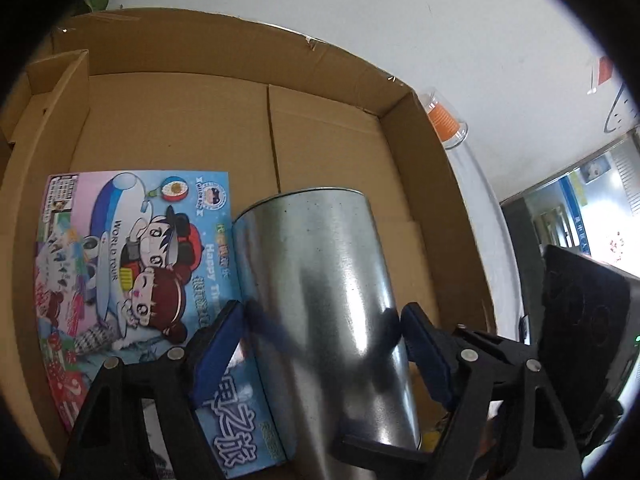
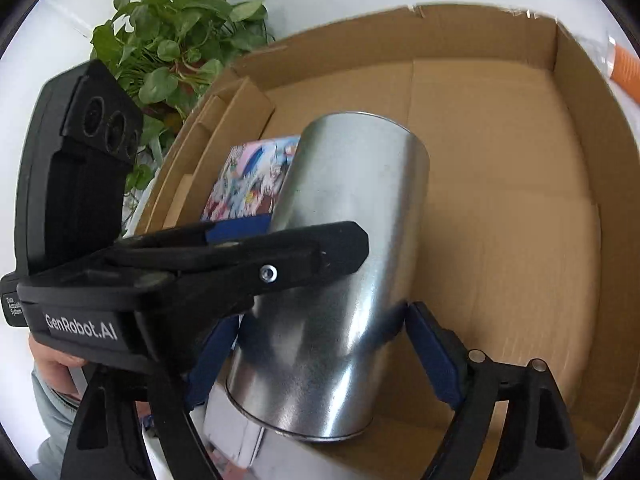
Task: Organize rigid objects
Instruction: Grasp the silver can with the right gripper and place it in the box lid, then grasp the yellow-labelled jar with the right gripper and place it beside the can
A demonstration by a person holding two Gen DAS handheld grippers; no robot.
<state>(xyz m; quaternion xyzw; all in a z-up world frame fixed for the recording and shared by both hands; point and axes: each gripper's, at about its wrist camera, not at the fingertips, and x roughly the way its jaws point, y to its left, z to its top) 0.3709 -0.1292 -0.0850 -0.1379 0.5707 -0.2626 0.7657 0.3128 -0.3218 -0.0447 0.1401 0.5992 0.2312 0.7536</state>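
Note:
A shiny metal can [image 1: 328,300] lies tilted inside a large cardboard box [image 1: 200,128]. Both grippers hold it. My left gripper [image 1: 324,332] is shut on the can, its blue pads against both sides. My right gripper [image 2: 320,344] is also shut on the can [image 2: 340,260], a little lower on its body. The left gripper's black finger [image 2: 240,264] crosses the can in the right wrist view. A flat cartoon-printed box [image 1: 132,264] lies on the cardboard box floor to the can's left, touching it; it also shows in the right wrist view [image 2: 252,180].
The cardboard box wall [image 2: 580,160] rises on the right, with bare floor [image 2: 500,200] beside the can. A leafy green plant [image 2: 172,44] stands outside the box at the far left. A clear cup with an orange insert [image 1: 444,120] sits outside the far right corner.

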